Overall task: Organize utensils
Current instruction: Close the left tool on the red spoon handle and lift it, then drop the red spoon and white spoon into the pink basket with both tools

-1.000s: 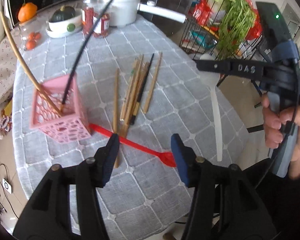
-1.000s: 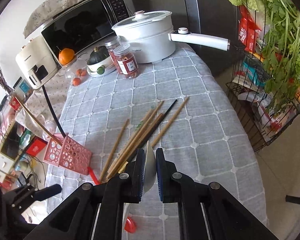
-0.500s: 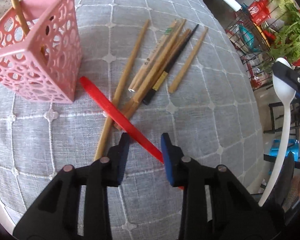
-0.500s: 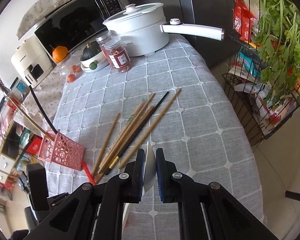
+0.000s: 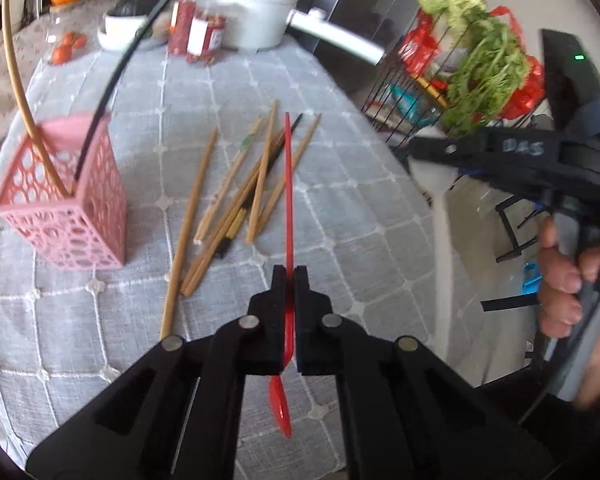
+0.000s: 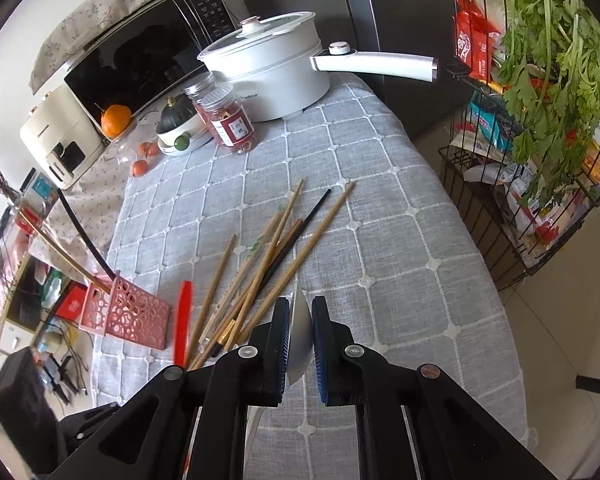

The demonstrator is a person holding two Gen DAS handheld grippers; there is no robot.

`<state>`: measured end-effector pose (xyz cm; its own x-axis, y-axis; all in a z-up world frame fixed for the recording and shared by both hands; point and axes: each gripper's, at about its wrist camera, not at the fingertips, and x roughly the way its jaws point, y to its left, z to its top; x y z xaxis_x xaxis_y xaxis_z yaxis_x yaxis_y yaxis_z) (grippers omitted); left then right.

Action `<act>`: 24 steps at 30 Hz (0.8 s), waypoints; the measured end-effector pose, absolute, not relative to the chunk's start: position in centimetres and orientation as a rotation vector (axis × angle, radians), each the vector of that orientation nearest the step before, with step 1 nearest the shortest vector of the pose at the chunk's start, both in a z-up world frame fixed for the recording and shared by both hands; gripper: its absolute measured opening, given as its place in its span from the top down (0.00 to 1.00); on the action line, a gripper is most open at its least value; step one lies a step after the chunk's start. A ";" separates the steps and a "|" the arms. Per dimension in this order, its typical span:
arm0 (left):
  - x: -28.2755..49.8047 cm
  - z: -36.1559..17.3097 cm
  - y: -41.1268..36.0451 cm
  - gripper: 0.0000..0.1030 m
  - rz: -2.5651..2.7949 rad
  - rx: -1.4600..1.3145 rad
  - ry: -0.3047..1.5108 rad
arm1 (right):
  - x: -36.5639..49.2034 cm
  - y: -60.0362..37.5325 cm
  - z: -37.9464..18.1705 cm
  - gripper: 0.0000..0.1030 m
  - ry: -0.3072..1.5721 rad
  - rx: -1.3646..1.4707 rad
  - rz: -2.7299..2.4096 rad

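Left wrist view: left gripper [image 5: 287, 276] jaws have just been closing and now clamp the red spoon [image 5: 288, 216], handle running straight up-frame, bowl below. Pink holder [image 5: 66, 204] sits left of centre, well apart.

Right wrist view: right gripper [image 6: 300, 322] jaws pinch the white spoon [image 6: 299, 334]. Loose chopsticks [image 6: 260, 272] lie upper left, holder far left; left hand is nearer it.

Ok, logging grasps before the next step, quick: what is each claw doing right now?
Left claw: has just closed, shut on the red spoon.
Right claw: shut on the white spoon.
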<state>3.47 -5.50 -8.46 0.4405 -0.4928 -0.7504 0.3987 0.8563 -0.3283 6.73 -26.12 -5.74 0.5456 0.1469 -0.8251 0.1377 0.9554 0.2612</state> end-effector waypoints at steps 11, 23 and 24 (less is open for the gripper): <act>1.8 0.3 2.0 0.96 -0.423 -0.184 0.289 | 7.1 -25.3 -5.6 0.89 0.993 0.314 0.006; 7.4 -3.4 1.7 0.96 -0.221 -0.108 0.270 | 8.6 -23.8 -6.1 0.89 1.001 0.330 0.011; 7.5 -3.8 1.6 0.96 -0.210 -0.105 0.282 | 8.7 -23.7 -6.1 0.89 1.001 0.331 0.012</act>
